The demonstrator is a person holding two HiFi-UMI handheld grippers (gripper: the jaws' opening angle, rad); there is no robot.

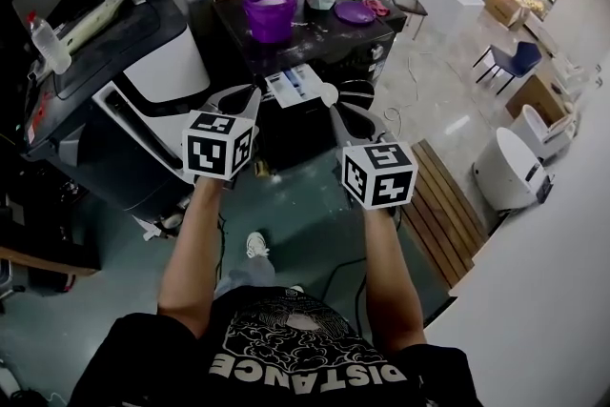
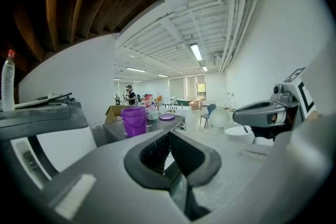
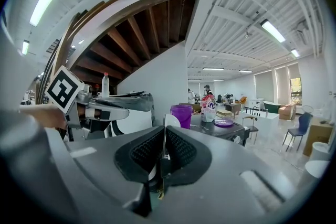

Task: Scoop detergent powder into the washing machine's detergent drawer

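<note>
Ceiling strip lights (image 3: pixel 273 30) light the hall evenly and brightly; far windows (image 3: pixel 295 91) glare. The head view is dimmer, dark at left. Fisheye bending and black vignette throughout; nearest foreground soft.

From the head, the jaws of the left claw (image 2: pixel 169 135) and right claw (image 3: pixel 164 132) lie under their own bodies and cannot be read. In the right gripper view, the white scoop (image 3: pixel 170 120) shows only a thin strip between the pads and a rounded edge above them. The purple bucket (image 3: pixel 182 114) shows only its wall in both gripper views (its inside is out of sight there). The washing machine (image 1: pixel 114 100) runs into the dark left edge, and its detergent drawer cannot be picked out. Things behind the bucket on the bench (image 1: pixel 315 38) are too small to name. The person's torso (image 1: pixel 286 357) runs off the bottom edge.
</note>
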